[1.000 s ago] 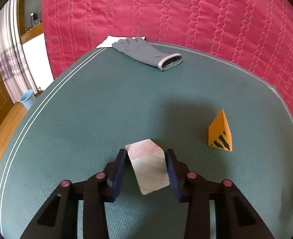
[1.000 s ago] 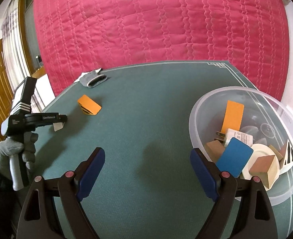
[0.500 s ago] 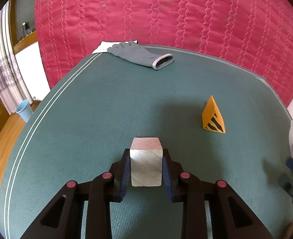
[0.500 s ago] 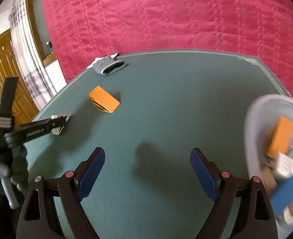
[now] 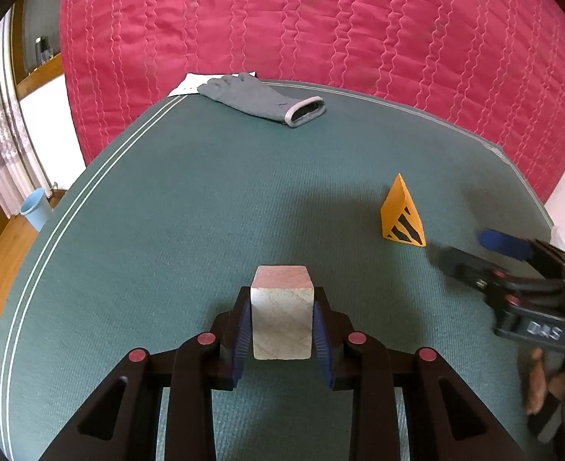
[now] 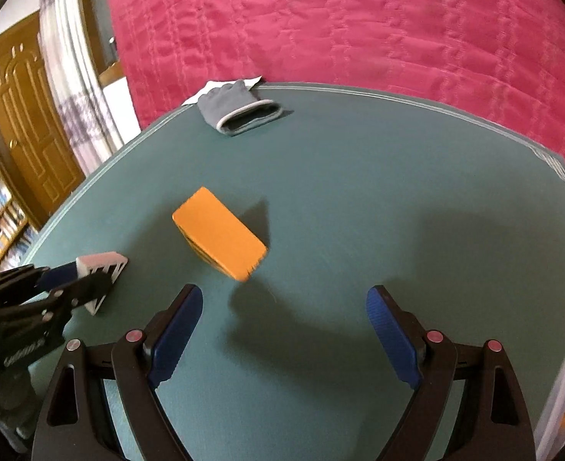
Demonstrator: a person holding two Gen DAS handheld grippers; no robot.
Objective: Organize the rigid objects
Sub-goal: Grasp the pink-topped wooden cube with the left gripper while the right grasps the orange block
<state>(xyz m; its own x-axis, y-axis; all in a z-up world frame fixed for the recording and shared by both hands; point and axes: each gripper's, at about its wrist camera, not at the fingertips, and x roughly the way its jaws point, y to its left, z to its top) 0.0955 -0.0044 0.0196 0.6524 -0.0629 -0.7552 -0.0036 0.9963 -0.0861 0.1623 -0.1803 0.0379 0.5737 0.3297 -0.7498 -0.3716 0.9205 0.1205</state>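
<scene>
**Block clamped in the left tongs**

The left tongs [image 5: 281, 317] are closed on a pale wooden block [image 5: 281, 313], their blue pads pressed to its two sides just above the green tabletop [image 5: 190, 207]. An orange wedge [image 5: 400, 213] with black stripes stands well to the right. Beyond it the right tongs [image 5: 478, 251] reach in from the right edge, blurred. A grey glove [image 5: 261, 98] lies at the far rim, over a white paper [image 5: 188, 84].
</scene>
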